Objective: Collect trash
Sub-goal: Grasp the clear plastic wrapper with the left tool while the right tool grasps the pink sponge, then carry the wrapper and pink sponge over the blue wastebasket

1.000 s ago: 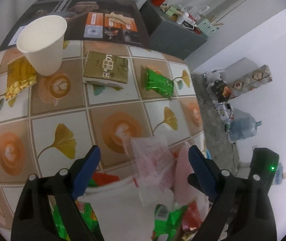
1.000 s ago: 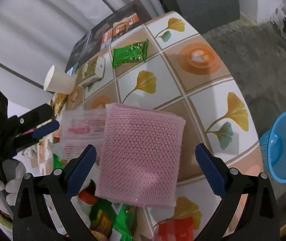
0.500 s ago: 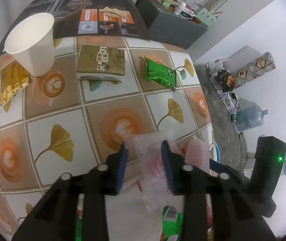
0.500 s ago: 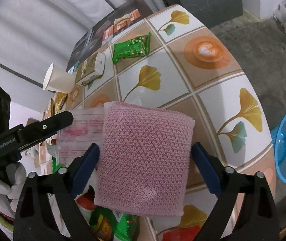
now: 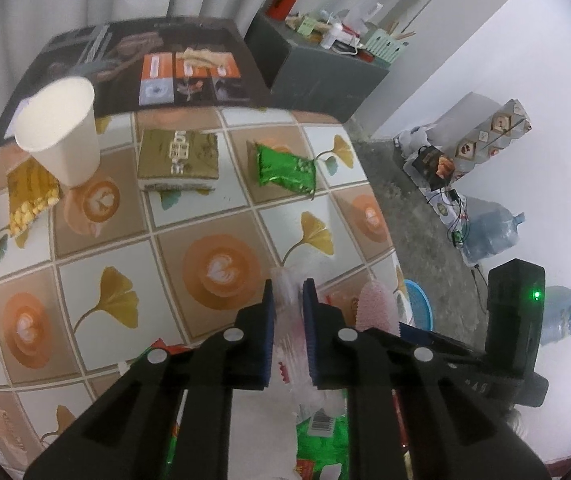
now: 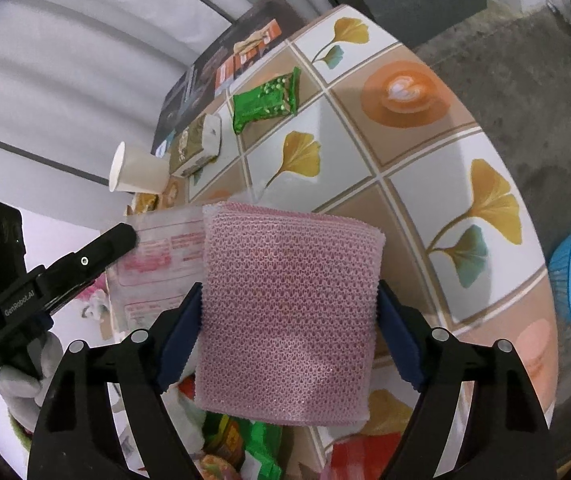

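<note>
Your right gripper (image 6: 289, 332) clamps the pink foam net (image 6: 289, 312) by its sides, tube axis pointing forward over the worktop (image 6: 405, 152) edge. Your left gripper (image 5: 287, 300), wide open a second ago, is now closed on the clear plastic bag (image 5: 287, 280), which stands upright just beside the net. Farther away, the green packet (image 5: 283, 168) lies flat.

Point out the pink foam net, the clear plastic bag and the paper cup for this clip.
pink foam net (image 6: 289, 320): right wrist view, middle of its mesh face.
clear plastic bag (image 6: 161, 256): right wrist view, printed flat side.
paper cup (image 5: 65, 132): left wrist view, outer wall below the rim.
</note>
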Motion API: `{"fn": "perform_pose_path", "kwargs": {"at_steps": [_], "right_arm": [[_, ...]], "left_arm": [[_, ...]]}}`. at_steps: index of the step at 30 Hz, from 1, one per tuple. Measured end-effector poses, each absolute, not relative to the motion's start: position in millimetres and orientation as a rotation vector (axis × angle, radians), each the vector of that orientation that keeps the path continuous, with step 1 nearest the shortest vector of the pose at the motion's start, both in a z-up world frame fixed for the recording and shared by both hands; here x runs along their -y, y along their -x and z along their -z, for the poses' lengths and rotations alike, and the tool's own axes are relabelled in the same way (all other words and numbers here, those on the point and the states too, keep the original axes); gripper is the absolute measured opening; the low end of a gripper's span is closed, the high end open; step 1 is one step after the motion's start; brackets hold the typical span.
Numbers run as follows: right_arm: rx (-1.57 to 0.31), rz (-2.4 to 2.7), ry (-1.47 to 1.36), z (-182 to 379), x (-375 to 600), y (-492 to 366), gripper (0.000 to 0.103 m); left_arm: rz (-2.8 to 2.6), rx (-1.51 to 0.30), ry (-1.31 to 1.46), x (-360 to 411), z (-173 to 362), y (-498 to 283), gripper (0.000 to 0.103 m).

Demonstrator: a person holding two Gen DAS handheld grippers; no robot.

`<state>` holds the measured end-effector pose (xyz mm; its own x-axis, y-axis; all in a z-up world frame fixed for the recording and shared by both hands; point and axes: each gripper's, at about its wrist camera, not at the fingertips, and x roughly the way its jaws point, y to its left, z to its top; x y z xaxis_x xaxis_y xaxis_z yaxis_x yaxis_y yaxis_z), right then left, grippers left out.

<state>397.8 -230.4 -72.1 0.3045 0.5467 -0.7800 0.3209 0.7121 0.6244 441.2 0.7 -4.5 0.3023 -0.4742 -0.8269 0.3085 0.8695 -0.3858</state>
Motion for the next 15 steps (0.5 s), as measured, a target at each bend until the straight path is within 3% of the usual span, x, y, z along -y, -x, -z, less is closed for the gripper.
{"fn": "perform_pose_path", "kwargs": {"at_steps": [15], "right_arm": [[-1.124,-0.21,-0.936,17,275,-356,0.077]], "left_arm": [[0.549,-0.905,-0.04,25,-73,-380,0.012]]}}
